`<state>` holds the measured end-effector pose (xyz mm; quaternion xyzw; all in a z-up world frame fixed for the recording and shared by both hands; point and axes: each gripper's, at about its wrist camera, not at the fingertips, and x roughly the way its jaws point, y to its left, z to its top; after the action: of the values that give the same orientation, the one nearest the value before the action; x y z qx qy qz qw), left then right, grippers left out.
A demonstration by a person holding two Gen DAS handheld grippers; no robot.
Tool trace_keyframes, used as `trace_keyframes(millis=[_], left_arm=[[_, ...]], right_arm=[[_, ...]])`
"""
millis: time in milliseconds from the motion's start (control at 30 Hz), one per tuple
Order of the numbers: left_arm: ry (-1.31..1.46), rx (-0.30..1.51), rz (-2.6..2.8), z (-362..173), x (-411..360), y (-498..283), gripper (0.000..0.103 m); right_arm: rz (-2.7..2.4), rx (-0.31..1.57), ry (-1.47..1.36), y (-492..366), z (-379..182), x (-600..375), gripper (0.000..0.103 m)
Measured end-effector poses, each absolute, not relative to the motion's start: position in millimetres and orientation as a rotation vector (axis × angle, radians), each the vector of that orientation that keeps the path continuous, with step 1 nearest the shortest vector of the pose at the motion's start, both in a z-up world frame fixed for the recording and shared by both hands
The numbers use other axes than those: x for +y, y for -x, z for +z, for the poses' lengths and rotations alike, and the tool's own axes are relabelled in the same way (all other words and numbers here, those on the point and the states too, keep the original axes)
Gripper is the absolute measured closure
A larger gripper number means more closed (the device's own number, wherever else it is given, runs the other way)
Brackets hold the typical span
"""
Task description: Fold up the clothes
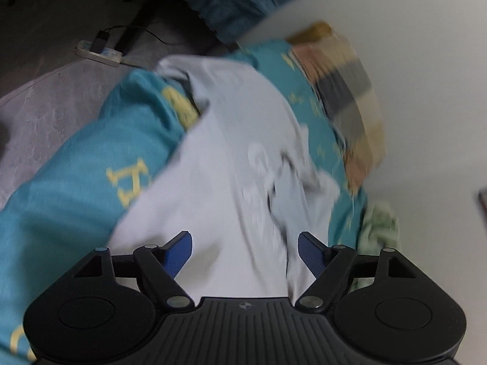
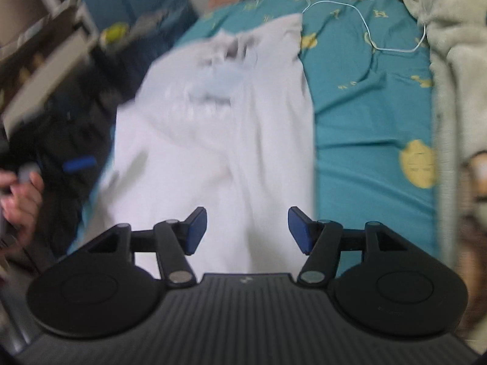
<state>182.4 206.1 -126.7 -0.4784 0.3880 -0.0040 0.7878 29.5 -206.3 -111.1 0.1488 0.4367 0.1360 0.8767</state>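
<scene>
A white garment (image 2: 213, 127) is lying spread and rumpled on a teal bedsheet (image 2: 371, 121), directly ahead of both tools and running under their fingertips. The left gripper (image 1: 245, 252) is standing with its blue pads wide apart and nothing pinched between them; the right gripper (image 2: 247, 228) is likewise gaping, cloth lying below the gap but not clamped. The fabric is looking thin, light and limp, bunching into soft ridges around a pale blue printed patch (image 2: 222, 82) ahead of the right tool, so it is probably going to drape and sag from any pinch point rather than hold a shape, and a single layer may be slipping free unless the pads are biting an edge or a doubled fold. The near hem below each tool, or the outer side edges, seem the sensible places to be taking hold. The mattress beneath is soft and likely giving under pressure. To the right of the right tool a pale fleecy blanket (image 2: 456, 60) is heaped, and a thin white cable (image 2: 365, 27) is trailing across the sheet ahead. A striped pillow (image 1: 347, 97) is lying ahead and right of the left tool, a power strip (image 1: 97, 51) sitting on the grey floor far ahead-left. A person's hand (image 2: 22, 197) is showing left of the right tool.
</scene>
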Motion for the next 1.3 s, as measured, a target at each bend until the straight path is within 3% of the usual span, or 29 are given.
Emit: trace_keyframes(millis=[100, 267, 400, 533, 833, 933, 967, 1000, 1167, 1300], left_arm=[[1.071, 0.769, 0.023, -142, 233, -211, 0.024], [1.148, 0.683, 0.081, -171, 268, -259, 0.025], [1.208, 0.707, 0.065, -196, 283, -302, 0.027], [1.21, 0.754, 0.027, -219, 282, -329, 0.028], [1.161, 0.606, 0.066, -239, 280, -363, 0.03], [1.045, 0.634, 0.112, -234, 276, -370, 0.061], [1.003, 0.658, 0.132, -233, 275, -373, 0.088], [0.961, 0.682, 0.152, -231, 274, -376, 0.098], [0.656, 0.599, 0.141, -181, 242, -381, 0.101], [0.343, 0.526, 0.042, -125, 167, -389, 0.101]], right_arm=[[0.293, 0.856, -0.364, -43, -136, -198, 0.041], [0.352, 0.875, -0.222, -54, -154, -180, 0.041], [0.377, 0.901, -0.261, -67, -167, -180, 0.039], [0.381, 0.923, -0.276, -77, -176, -179, 0.039], [0.378, 0.92, -0.341, -82, -179, -184, 0.04], [0.371, 0.922, -0.368, -82, -179, -186, 0.04], [0.369, 0.922, -0.374, -82, -178, -186, 0.04], [0.367, 0.924, -0.379, -82, -178, -187, 0.04], [0.369, 0.926, -0.409, -79, -175, -189, 0.04], [0.376, 0.922, -0.447, -75, -171, -193, 0.04]])
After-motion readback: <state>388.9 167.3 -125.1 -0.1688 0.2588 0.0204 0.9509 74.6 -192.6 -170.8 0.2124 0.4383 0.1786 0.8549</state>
